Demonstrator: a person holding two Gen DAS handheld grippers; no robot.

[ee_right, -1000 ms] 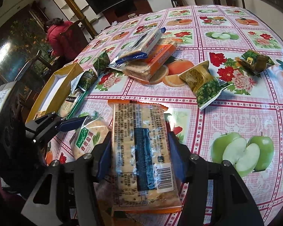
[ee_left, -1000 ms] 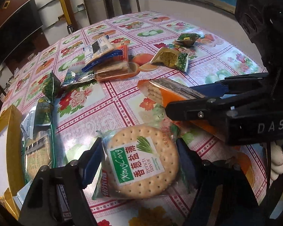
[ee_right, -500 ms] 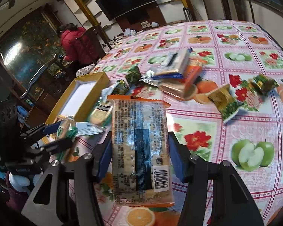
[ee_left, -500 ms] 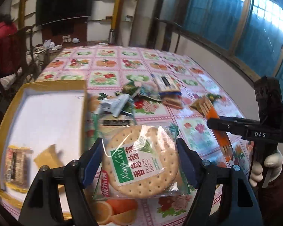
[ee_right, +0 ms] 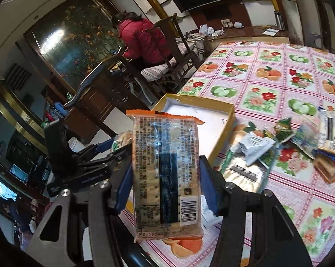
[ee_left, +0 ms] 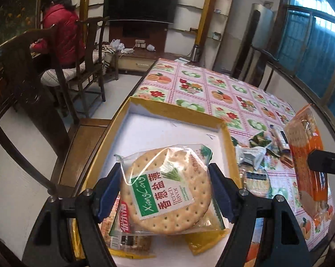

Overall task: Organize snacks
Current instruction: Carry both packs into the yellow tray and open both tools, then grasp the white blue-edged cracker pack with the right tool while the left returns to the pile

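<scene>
My left gripper (ee_left: 165,189) is shut on a round cracker pack (ee_left: 167,189) with a green label and holds it over the near end of the yellow box (ee_left: 225,138). Two snack packs (ee_left: 127,240) lie in the box under it. My right gripper (ee_right: 165,178) is shut on an orange cracker sleeve (ee_right: 166,173) and holds it above the table edge, right of the box (ee_right: 225,120). The sleeve also shows in the left wrist view (ee_left: 307,155). The left gripper shows in the right wrist view (ee_right: 114,149).
Several loose snack packs (ee_left: 254,153) lie on the fruit-print tablecloth (ee_left: 212,89) right of the box; they also show in the right wrist view (ee_right: 301,138). Wooden chairs (ee_left: 33,89) stand left of the table. A person in red (ee_left: 62,33) sits beyond.
Both grippers have lifted their packs and swung left. The left one now hangs over the yellow box; the right one has followed toward the box.
</scene>
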